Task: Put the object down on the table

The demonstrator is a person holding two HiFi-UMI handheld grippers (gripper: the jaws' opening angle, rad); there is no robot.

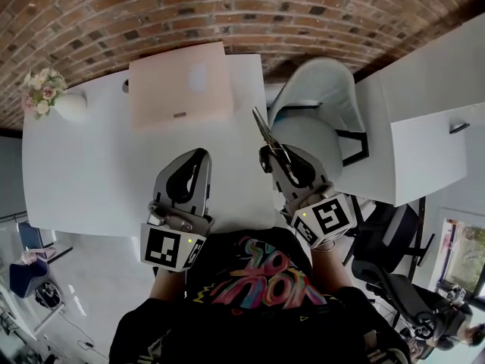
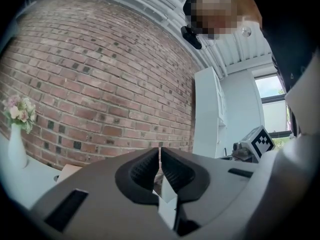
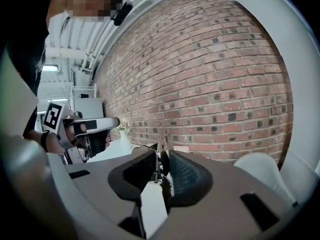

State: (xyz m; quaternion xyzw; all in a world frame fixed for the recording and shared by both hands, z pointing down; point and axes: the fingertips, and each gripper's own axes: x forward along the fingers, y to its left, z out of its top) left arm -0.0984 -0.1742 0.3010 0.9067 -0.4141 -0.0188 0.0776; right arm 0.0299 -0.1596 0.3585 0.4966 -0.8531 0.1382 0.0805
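Item: metal hand tool (image 1: pixel 264 127), pliers-like, with a small spring.
Location: clamped in the right gripper (image 1: pixel 271 156), tips projecting forward, held in the air near the right edge of the white table (image 1: pixel 91 173).
Left gripper (image 1: pixel 198 156): jaws pressed together, nothing between them.
Status: tool was not yet set down. Lowering and release appeared outstanding.

1. Only a slim metal tip of the tool (image 1: pixel 265 130) shows; the rest is buried between the jaws of the right gripper (image 1: pixel 279 158), and its kind cannot be told.
2. That gripper covers part of the chair (image 1: pixel 322 101).
3. The near edge of the table (image 1: pixel 91 180) vanishes under the person's torso.
4. In the left gripper view, the left gripper (image 2: pixel 160 154) hides all but the other's marker cube.
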